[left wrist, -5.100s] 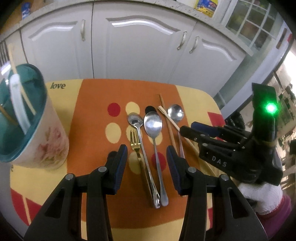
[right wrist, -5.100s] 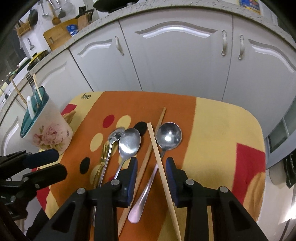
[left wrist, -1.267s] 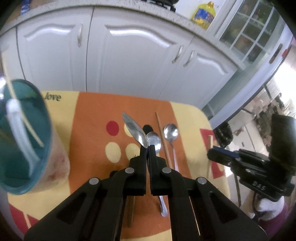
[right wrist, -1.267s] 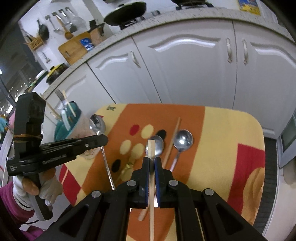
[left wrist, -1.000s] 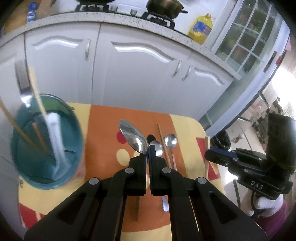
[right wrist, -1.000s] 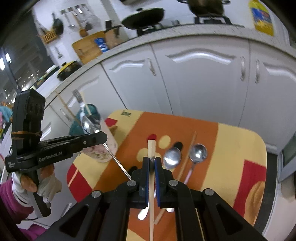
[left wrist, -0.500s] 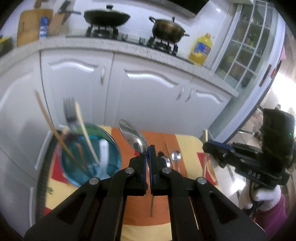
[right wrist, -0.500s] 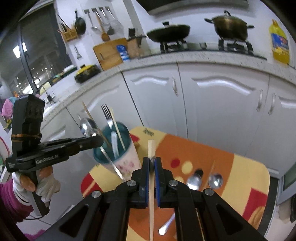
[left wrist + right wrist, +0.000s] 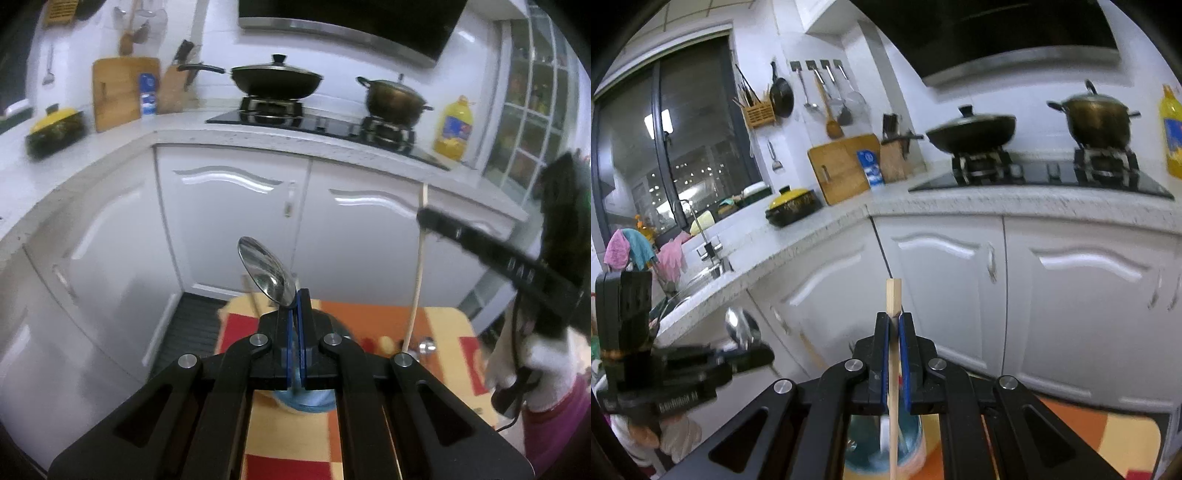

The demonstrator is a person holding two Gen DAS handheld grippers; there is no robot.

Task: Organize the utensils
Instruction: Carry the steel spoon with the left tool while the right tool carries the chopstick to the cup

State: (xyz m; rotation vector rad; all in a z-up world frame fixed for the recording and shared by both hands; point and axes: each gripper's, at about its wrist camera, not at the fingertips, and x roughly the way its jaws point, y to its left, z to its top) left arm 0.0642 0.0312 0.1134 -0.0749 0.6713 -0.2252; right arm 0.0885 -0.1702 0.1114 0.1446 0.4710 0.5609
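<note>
In the left wrist view, the left gripper (image 9: 294, 295) fills the lower middle of the frame, its blue-padded fingers (image 9: 304, 314) clenched on a steel spoon (image 9: 266, 271) whose bowl sticks up and leans to the upper left above the tips. Directly below the fingers, mostly hidden by them, sits the teal-lined utensil cup (image 9: 306, 400) on a desk with an orange, yellow and red patterned cloth (image 9: 373, 321). At the right of the frame the right gripper (image 9: 424, 218) reaches in from the edge, blurred, carried by a white-gloved hand (image 9: 543, 362), and it is clamped on a pale chopstick (image 9: 416, 280) that hangs almost upright, its lower end in front of the cloth. A small spoon (image 9: 426, 346) lies on the cloth just right of that chopstick's lower end. In the right wrist view, the right gripper (image 9: 894, 321) stands at lower centre with its fingers (image 9: 905, 354) closed tight around the chopstick (image 9: 894, 295), whose square top rises above the tips while the shaft runs down between them. The utensil cup (image 9: 871, 450) shows right beneath, at the bottom middle, with a white handle inside it. At the lower left the left gripper (image 9: 764, 356) is seen from the side, blurred, holding the spoon (image 9: 740, 328) with its bowl upward, in a gloved hand (image 9: 674, 432).
</note>
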